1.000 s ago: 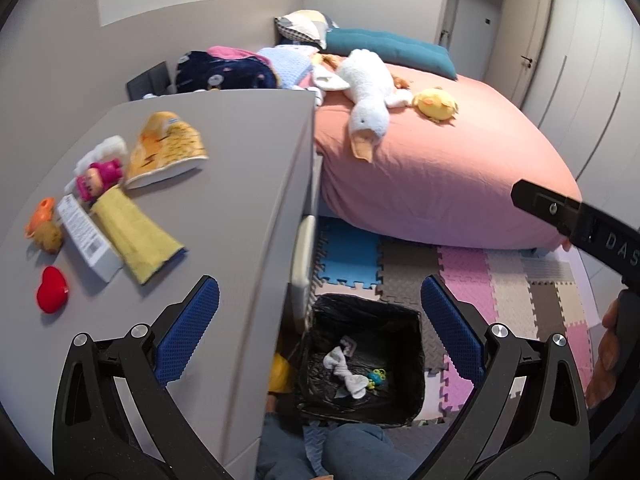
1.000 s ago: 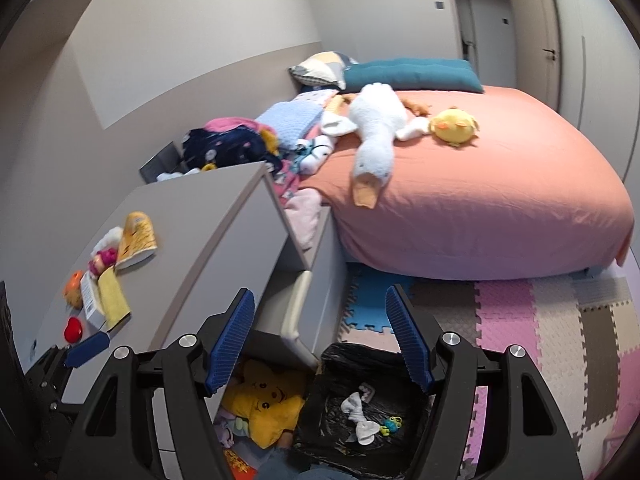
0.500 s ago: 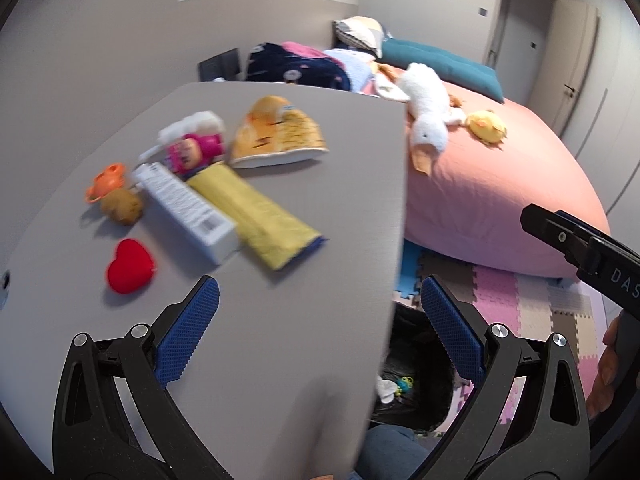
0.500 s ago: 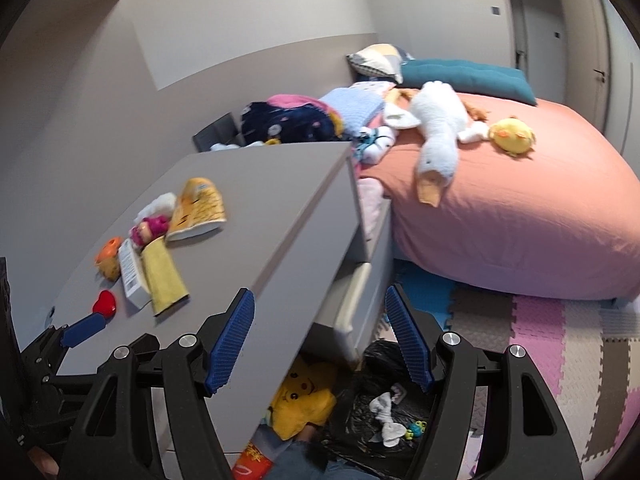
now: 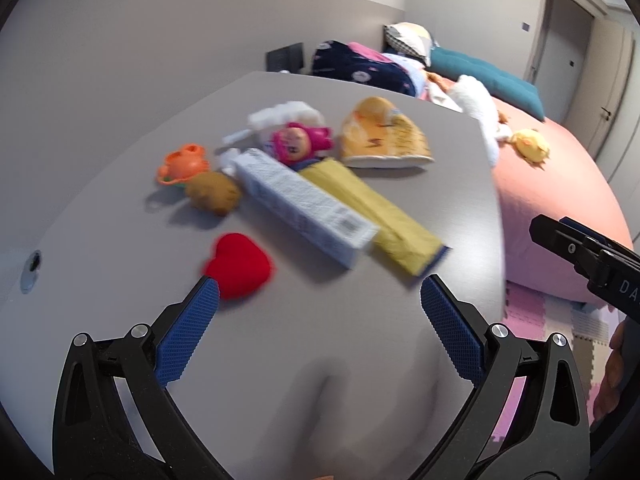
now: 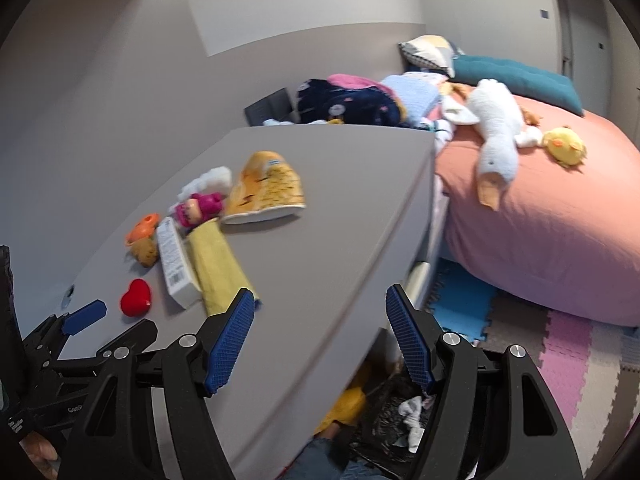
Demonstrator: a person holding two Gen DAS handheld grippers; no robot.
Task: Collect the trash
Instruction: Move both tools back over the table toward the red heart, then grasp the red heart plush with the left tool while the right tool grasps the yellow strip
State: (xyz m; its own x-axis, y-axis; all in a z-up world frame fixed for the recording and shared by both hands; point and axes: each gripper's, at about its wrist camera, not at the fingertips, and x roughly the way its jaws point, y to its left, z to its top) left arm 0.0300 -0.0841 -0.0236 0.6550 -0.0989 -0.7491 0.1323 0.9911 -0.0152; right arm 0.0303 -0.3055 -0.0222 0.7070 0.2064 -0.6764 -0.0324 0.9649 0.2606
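Observation:
On the grey desk (image 5: 360, 340) lie a white box (image 5: 304, 204), a yellow wrapper (image 5: 372, 216), an orange snack bag (image 5: 384, 136) and crumpled white tissue (image 5: 288, 114). My left gripper (image 5: 318, 308) is open and empty above the desk, just short of the box and wrapper. My right gripper (image 6: 320, 336) is open and empty over the desk's right edge; the same box (image 6: 174, 264), wrapper (image 6: 218, 268) and bag (image 6: 268, 184) show to its left. A black-lined trash bin (image 6: 400, 428) with white scraps stands on the floor below.
Toys share the desk: a red heart (image 5: 238, 266), a pink doll (image 5: 298, 142), an orange toy (image 5: 182, 162), a brown ball (image 5: 212, 196). A bed (image 6: 552, 216) with plush goose (image 6: 496, 140) and chick lies right. Foam floor mats (image 6: 560, 344) lie beside it.
Both grippers have swung left from the floor bin toward the desk. The left gripper has closed in on the box, wrapper and red heart. Both stay open.

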